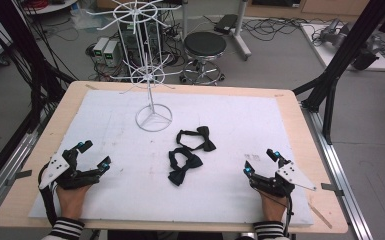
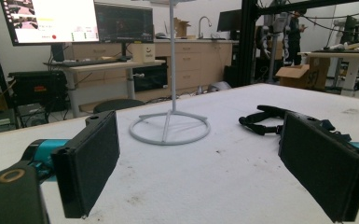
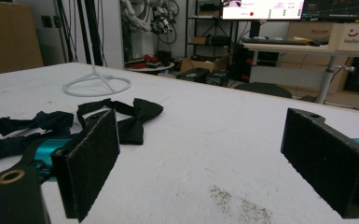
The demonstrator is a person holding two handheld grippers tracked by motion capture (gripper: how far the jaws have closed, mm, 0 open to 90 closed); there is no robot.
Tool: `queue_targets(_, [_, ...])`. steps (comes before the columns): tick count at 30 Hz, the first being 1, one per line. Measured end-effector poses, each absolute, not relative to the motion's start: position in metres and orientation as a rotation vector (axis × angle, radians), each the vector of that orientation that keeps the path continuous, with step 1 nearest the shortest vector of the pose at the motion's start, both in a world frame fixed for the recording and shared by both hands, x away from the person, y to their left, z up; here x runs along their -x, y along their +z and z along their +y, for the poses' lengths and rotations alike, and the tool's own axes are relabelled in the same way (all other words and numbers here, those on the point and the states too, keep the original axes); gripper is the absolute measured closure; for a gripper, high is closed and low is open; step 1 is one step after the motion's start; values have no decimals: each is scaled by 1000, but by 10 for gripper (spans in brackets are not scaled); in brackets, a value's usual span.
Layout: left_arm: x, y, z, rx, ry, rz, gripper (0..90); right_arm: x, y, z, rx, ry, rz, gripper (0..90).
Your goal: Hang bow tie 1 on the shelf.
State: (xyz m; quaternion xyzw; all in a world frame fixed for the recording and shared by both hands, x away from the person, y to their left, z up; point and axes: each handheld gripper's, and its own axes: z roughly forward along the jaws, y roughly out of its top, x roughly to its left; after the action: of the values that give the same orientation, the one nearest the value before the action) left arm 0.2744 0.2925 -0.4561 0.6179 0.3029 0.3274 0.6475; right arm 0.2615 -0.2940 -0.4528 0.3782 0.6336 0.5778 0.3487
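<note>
Now the left tongs (image 1: 94,154) rest wide apart with nothing between them, and the right tongs (image 1: 260,161) do too. Between them, two black bow ties (image 1: 182,166) (image 1: 196,138) lie on the white desk (image 1: 240,125), near the white wire stand (image 1: 153,119).

Two bow ties (image 1: 187,155) in matt black cloth lie on a rough, speckled white mat (image 1: 260,125); at twelve o'clock, the stand (image 1: 152,100) shows smooth white-coated wire, pale wood worktop (image 1: 290,102) edging round.
</note>
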Motion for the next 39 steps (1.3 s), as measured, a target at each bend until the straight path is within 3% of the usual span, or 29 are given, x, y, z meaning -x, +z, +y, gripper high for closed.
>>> queue_targets(28, [-276, -454, 293, -1447, 739, 719, 133, -260, -453, -294, -967, 1498, 1623, 109])
queue_targets(39, [-284, -420, 289, -1516, 678, 697, 132, -260, -453, -295, -982, 1507, 1611, 109])
